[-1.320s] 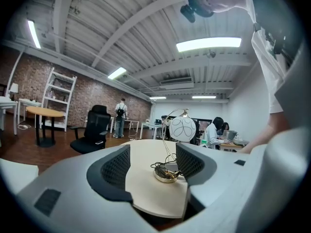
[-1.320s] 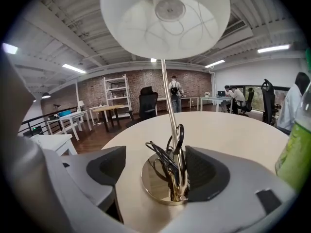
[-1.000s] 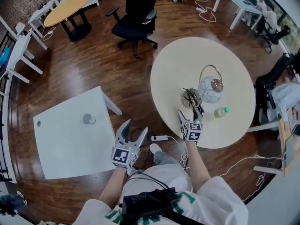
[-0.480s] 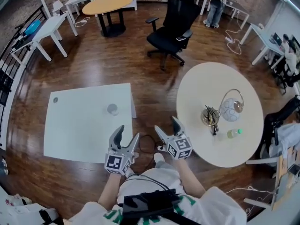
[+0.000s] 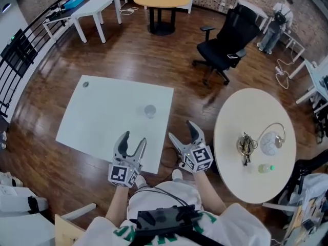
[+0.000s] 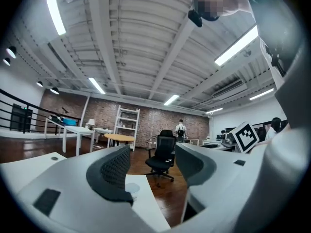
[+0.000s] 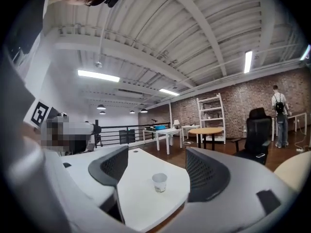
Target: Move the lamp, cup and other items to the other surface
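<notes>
Head view, cup (image 5: 149, 110) faint on white table (image 5: 107, 122), lamp (image 5: 270, 144) small, blurred.

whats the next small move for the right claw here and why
Probably ease the right claw forward over the white table toward the cup. Its jaws have just been closing slightly but stand apart with nothing between them, and the upright cup is framed between them, well ahead. The lamp stands on the round table, so the cup seems the item to fetch.

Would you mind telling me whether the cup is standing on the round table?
No, the cup stands on the square white table, apart from the round table.
</notes>
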The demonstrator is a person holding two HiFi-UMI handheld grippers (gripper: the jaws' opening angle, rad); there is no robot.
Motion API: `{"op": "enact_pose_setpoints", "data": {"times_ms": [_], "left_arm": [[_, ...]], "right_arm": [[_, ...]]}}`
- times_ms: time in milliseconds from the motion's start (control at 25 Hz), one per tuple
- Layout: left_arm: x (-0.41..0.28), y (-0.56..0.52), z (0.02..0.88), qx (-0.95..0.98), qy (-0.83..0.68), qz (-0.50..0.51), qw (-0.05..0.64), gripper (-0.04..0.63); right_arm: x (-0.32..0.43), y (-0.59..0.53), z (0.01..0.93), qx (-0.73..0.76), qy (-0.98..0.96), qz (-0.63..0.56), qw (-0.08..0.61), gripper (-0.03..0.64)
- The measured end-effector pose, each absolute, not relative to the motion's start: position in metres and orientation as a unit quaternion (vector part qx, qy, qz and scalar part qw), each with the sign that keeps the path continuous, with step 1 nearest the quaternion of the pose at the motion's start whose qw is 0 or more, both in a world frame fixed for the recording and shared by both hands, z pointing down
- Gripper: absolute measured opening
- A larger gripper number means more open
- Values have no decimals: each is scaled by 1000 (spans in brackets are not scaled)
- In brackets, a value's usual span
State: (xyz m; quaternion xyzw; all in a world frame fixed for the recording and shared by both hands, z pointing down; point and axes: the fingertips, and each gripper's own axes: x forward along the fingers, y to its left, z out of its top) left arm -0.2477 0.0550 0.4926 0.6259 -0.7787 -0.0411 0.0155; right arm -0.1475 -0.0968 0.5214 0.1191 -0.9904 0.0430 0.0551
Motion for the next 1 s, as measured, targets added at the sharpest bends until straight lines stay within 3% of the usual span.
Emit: {"op": "enact_pose_setpoints", "data": {"times_ms": [400, 840, 960, 1000], "left_arm": [[-276, 87, 501, 589, -807, -25, 28, 267], [-305, 112, 515, 561, -826, -22, 53, 267], [-313, 115, 521, 555, -829, -15, 65, 267], [-315, 115, 522, 554, -829, -13, 67, 267]], "right_arm": [[-203, -63, 522, 45, -995, 86, 29, 382], [-260, -58, 640, 28, -982, 100, 158, 390], [-281, -77, 670, 53, -980, 92, 167, 419], [-288, -85, 677, 62, -980, 87, 166, 457]]}}
